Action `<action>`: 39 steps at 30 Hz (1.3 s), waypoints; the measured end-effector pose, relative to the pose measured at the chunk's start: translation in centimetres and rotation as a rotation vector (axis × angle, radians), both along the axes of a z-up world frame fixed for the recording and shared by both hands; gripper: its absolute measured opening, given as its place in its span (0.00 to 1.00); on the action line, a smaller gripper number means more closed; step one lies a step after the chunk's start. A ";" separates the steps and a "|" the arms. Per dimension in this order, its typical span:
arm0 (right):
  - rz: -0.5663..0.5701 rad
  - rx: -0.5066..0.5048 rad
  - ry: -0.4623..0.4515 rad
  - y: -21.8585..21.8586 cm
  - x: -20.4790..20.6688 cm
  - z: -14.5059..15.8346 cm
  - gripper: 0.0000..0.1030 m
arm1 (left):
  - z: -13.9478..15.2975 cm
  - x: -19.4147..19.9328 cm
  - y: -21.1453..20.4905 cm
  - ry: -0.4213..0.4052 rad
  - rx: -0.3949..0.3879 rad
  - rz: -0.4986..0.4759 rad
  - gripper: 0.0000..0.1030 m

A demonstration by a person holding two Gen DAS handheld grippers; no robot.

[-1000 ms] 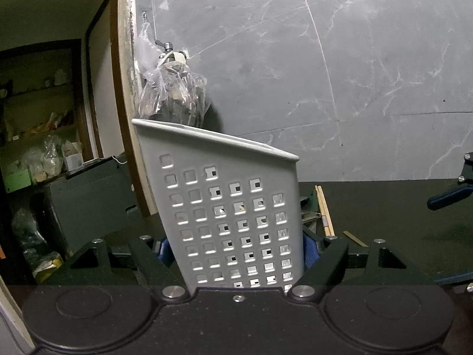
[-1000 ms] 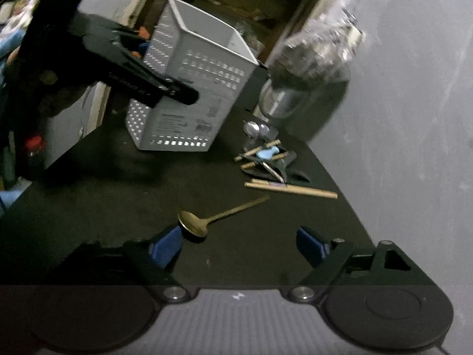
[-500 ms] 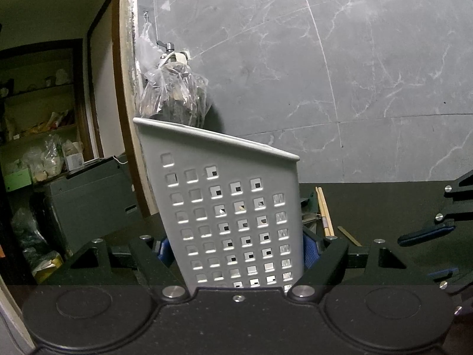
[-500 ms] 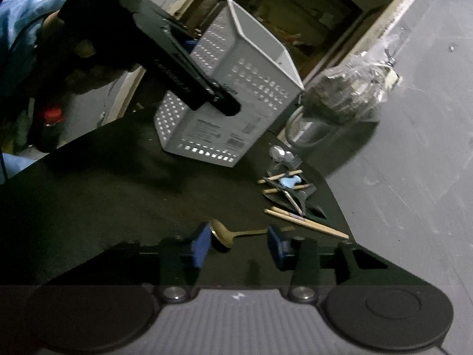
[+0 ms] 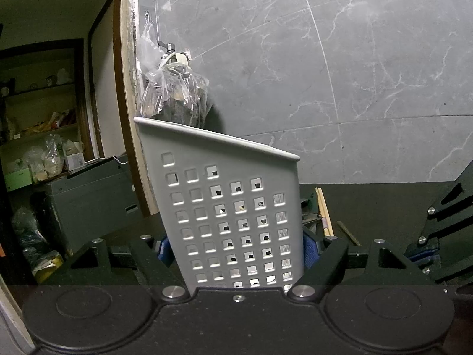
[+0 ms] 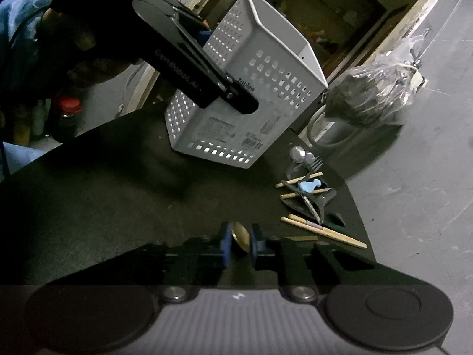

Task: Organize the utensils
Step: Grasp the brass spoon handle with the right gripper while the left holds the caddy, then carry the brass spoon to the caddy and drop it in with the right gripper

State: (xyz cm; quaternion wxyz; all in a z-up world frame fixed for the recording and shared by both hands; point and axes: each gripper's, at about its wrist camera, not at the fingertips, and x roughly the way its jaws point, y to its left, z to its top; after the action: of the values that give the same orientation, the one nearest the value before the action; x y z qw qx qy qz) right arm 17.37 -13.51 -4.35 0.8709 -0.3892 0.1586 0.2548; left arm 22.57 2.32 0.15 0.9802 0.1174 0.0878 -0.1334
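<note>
My left gripper (image 5: pixel 236 248) is shut on a white perforated utensil caddy (image 5: pixel 224 207) and holds it tilted over the black table (image 6: pixel 103 177). The right wrist view shows that gripper (image 6: pixel 218 85) clamped on the caddy (image 6: pixel 266 88) from the side. My right gripper (image 6: pixel 239 244) points down at the table, its jaws closing with the blue pads pressed on the bowl of a gold spoon (image 6: pixel 241 233). The spoon's handle is hidden behind the right finger. To the right lies a pile of chopsticks (image 6: pixel 322 230), a fork (image 6: pixel 314 164) and other utensils.
A plastic bag with dark contents (image 6: pixel 369 97) hangs on the grey marble wall (image 5: pixel 354 74) behind the caddy. The table's curved edge runs just right of the utensil pile. A red-capped jar (image 6: pixel 66 112) stands at the left, below a blue sleeve (image 6: pixel 17 14).
My right gripper moved forward and down over the gold spoon and its jaws closed from wide open onto the bowl. The left gripper and caddy stayed still.
</note>
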 end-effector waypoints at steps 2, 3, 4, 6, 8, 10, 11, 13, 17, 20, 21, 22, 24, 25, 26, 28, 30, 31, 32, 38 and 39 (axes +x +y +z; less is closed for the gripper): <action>-0.003 0.005 0.007 0.0 0.1 0.0 0.04 | 0.0 0.0 -0.1 -0.001 0.000 0.000 0.77; -0.006 0.003 0.007 0.0 0.2 -0.1 0.02 | 0.0 0.0 0.0 0.000 -0.001 0.000 0.77; -0.009 0.001 0.004 0.0 0.2 -0.1 0.01 | 0.0 0.0 0.0 0.000 -0.001 0.000 0.77; -0.013 0.002 0.002 0.0 0.3 -0.1 0.01 | 0.0 0.0 0.0 -0.001 -0.001 0.000 0.77; -0.018 0.012 0.005 -0.1 0.3 -0.1 0.01 | 0.0 0.0 -0.1 -0.001 -0.002 0.000 0.77; -0.033 0.024 0.007 -0.1 0.4 0.0 0.01 | 0.0 0.0 0.0 -0.001 -0.003 0.000 0.77; -0.041 0.033 0.005 -0.2 0.4 0.1 0.01 | 0.0 -0.1 0.0 0.000 -0.003 0.001 0.77; -0.065 0.089 0.014 -0.7 0.6 0.7 0.01 | 0.0 -0.1 -0.1 0.000 -0.003 0.000 0.77; -0.128 0.249 0.075 -2.2 0.8 2.1 0.01 | 0.0 -0.1 0.0 0.000 -0.004 0.001 0.77; -0.218 0.453 0.153 -4.4 0.9 3.3 0.01 | 0.0 0.0 0.0 0.000 -0.004 0.001 0.77; -0.255 0.524 0.175 -5.3 0.9 3.5 0.01 | 0.0 0.0 0.0 0.000 -0.004 0.001 0.77; -0.290 0.592 0.194 -6.1 0.8 3.7 0.01 | 0.0 -0.1 0.0 -0.001 -0.004 0.001 0.77; -0.359 0.740 0.227 -8.1 0.3 3.7 0.01 | 0.0 -0.1 0.0 -0.001 -0.004 0.000 0.77; -0.391 0.804 0.239 -9.0 0.2 3.6 0.01 | 0.0 -0.1 0.0 -0.001 -0.004 0.000 0.77; -0.423 0.864 0.252 -10.0 -0.1 3.3 0.01 | 0.0 -0.1 -0.1 -0.002 -0.002 0.000 0.77; -0.463 0.920 0.259 -11.2 -0.3 2.8 0.01 | -0.1 0.0 0.0 -0.002 -0.001 -0.002 0.77; -0.488 0.932 0.261 -11.8 -0.6 2.2 0.01 | 0.0 0.0 0.0 -0.001 -0.001 -0.001 0.77; -0.497 0.923 0.261 -11.9 -0.7 2.0 0.01 | 0.0 0.0 0.0 -0.001 -0.002 0.000 0.77; -0.501 0.911 0.265 -11.9 -0.8 1.9 0.01 | -0.1 0.0 0.0 -0.001 -0.002 0.001 0.77; -0.556 0.891 0.311 -12.3 -1.1 1.4 0.01 | -0.1 -0.1 0.0 -0.002 -0.001 -0.001 0.77; -0.559 0.903 0.316 -12.5 -1.2 1.2 0.01 | -0.1 0.0 0.0 -0.002 0.000 -0.002 0.77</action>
State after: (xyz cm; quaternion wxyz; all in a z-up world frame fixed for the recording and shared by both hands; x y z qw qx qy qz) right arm 16.16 -26.03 -3.11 0.9513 0.1229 0.2596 0.1119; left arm 22.52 2.33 0.10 0.9802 0.1174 0.0868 -0.1342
